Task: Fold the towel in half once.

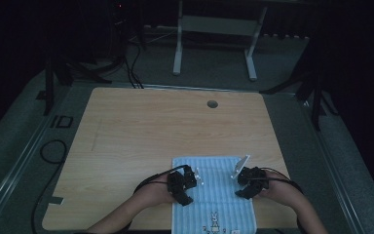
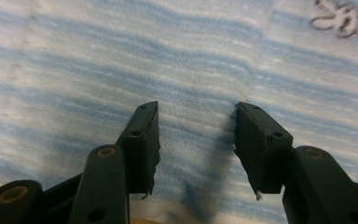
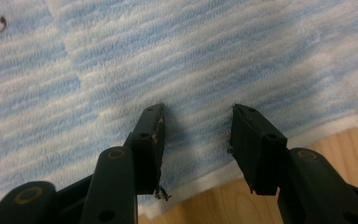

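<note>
The left gripper (image 2: 196, 140) and right gripper (image 3: 196, 140) are hanging with jaws released over a blue-striped terry towel (image 1: 214, 192), pressing nothing. The towel is lying flat at the near edge of a wooden table (image 1: 141, 131), whose far part beyond the towel is lying bare.

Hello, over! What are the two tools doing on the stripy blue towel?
Left tool open, right tool open, both down on towel. Towel flat on table, nothing gripped. Nothing in the way.
</note>
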